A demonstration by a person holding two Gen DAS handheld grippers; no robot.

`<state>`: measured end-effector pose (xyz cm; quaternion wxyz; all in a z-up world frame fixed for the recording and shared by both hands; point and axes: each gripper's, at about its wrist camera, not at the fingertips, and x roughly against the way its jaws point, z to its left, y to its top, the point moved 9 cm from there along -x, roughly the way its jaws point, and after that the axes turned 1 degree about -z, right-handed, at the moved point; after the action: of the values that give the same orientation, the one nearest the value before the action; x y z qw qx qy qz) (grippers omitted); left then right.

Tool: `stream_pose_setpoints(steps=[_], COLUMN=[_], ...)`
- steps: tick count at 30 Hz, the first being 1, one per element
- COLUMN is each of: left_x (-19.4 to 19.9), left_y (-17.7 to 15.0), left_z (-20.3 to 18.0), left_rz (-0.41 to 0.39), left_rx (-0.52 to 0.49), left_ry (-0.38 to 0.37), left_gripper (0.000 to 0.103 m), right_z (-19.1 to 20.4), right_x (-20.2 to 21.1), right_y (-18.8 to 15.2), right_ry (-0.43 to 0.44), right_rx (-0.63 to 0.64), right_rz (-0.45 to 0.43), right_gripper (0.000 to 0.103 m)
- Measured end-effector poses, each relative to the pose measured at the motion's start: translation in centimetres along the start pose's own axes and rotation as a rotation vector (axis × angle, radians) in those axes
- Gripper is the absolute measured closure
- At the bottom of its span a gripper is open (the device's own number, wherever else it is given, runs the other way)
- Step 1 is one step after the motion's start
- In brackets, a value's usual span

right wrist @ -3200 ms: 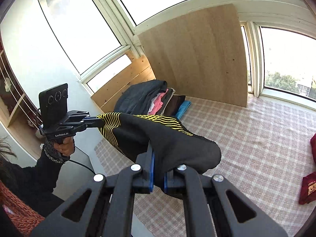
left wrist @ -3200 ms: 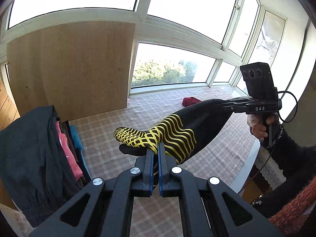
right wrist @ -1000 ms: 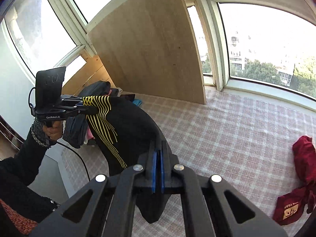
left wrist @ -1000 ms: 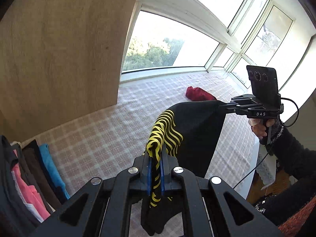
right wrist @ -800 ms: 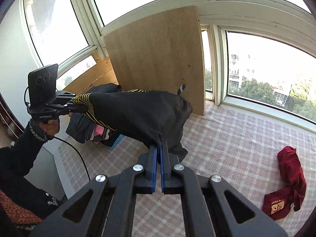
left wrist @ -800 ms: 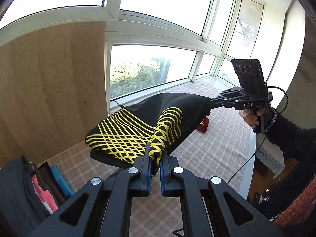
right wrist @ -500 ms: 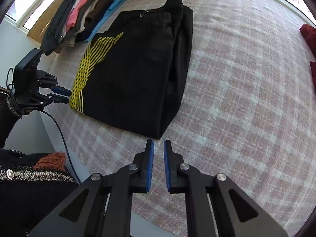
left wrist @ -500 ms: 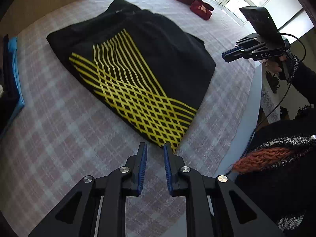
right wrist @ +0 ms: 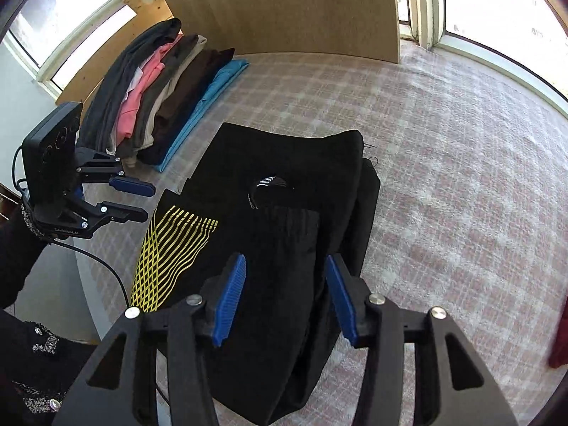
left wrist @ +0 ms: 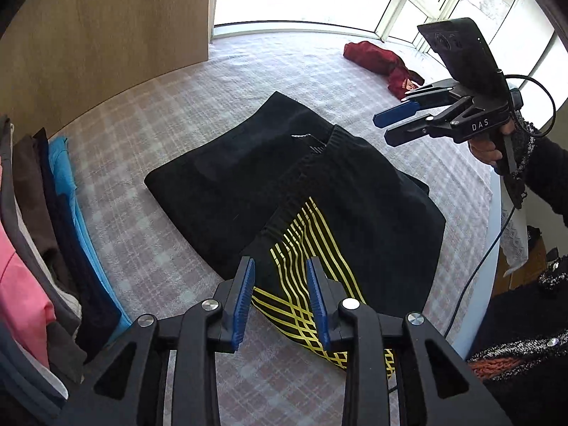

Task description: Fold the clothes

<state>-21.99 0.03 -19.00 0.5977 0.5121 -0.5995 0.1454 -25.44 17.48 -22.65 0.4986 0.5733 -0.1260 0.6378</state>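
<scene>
Black garment [left wrist: 355, 195] on checked cloth [left wrist: 170, 120]

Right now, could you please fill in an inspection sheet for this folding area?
Surface: checked cloth, covering the table.
Job's things: black trousers with yellow stripes, lying flat, partly folded.
Clutter: pile of folded clothes along the left; red garment at the far side.
Grippers: left gripper open above the striped part; right gripper open above the trousers; neither holds anything.
Cables: black cable hanging off the table edge.
Surroundings: wooden board, windows.
</scene>
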Motion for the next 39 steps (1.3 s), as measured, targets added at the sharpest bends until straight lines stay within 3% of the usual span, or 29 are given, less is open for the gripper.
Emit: stream_pose_setpoints(steps=[4, 5, 6, 7, 10, 12, 13, 18, 21, 23, 25, 28, 32, 35, 39], left_x=[-1.8, -2.0, -1.9, -1.8, -1.3, -0.8, -0.4, -0.2, -1.6, -2.0, -1.6, -0.1, 1.3, -0.4, -1.1], left_y=[-0.6, -0.7, -0.8, -1.0, -1.3, -1.5, -1.4, -1.8, -2.0, -1.9, -1.4, -0.4, 1.4, 2.2, 2.3], left_z=[0.9, 0.9, 0.7, 0.4, 0.2, 0.4, 0.7, 1.4, 1.3, 1.3, 1.1, 0.5, 0.8, 3.0, 4.3], left_rz=[0.054, 0.058, 0.053, 0.054, 0.067, 0.067, 0.059, 0.06, 0.088, 0.097, 0.079, 0.027, -0.021, 0.003, 0.045], left_rx=[-0.002, -0.006, -0.016, -0.027, -0.036, -0.028, -0.014, 0.013, 0.015, 0.02, 0.025, 0.011, -0.029, -0.006, 0.005], left_ry=[0.002, -0.002, -0.008, -0.01, 0.005, 0.032, 0.044, 0.046, 0.037, 0.045, 0.031, 0.025, 0.066, 0.113, 0.141], left_gripper=[0.077, 0.077, 0.08, 0.09, 0.094, 0.088, 0.081, 0.07, 0.069, 0.075, 0.083, 0.087, 0.087, 0.083, 0.067], right_z=[-0.2, 0.0, 0.1, 0.0, -0.4, -0.7, -0.8, 0.2, 0.6, 0.8, 1.1, 1.5, 0.9, -1.4, -4.5], right_x=[-1.6, -1.8, -2.0, -2.3, -2.5, -2.4, -2.3, -3.1, -4.2, -4.2, -3.5, -1.6, 0.3, -1.3, -1.5], right_y=[0.6, 0.4, 0.2, -0.1, -0.7, -0.8, -0.8, -0.6, -0.9, -1.1, -1.2, -0.8, 1.5, 2.9, 3.0], right_ry=[0.039, 0.069, 0.088, 0.088, 0.075, 0.055, 0.05, 0.046, 0.042, 0.058, 0.059, 0.052, 0.046, -0.024, -0.013], right_rx=[-0.005, -0.012, -0.015, -0.014, -0.025, -0.036, -0.037, 0.019, 0.04, 0.028, 0.033, 0.062, 0.05, 0.027, -0.07], right_rz=[0.015, 0.026, 0.038, 0.053, 0.072, 0.074, 0.072, 0.094, 0.123, 0.119, 0.101, 0.057, -0.019, -0.019, -0.015], right_gripper=[0.056, 0.061, 0.075, 0.079, 0.078, 0.059, 0.055, 0.054, 0.056, 0.085, 0.09, 0.094, 0.095, 0.094, 0.071])
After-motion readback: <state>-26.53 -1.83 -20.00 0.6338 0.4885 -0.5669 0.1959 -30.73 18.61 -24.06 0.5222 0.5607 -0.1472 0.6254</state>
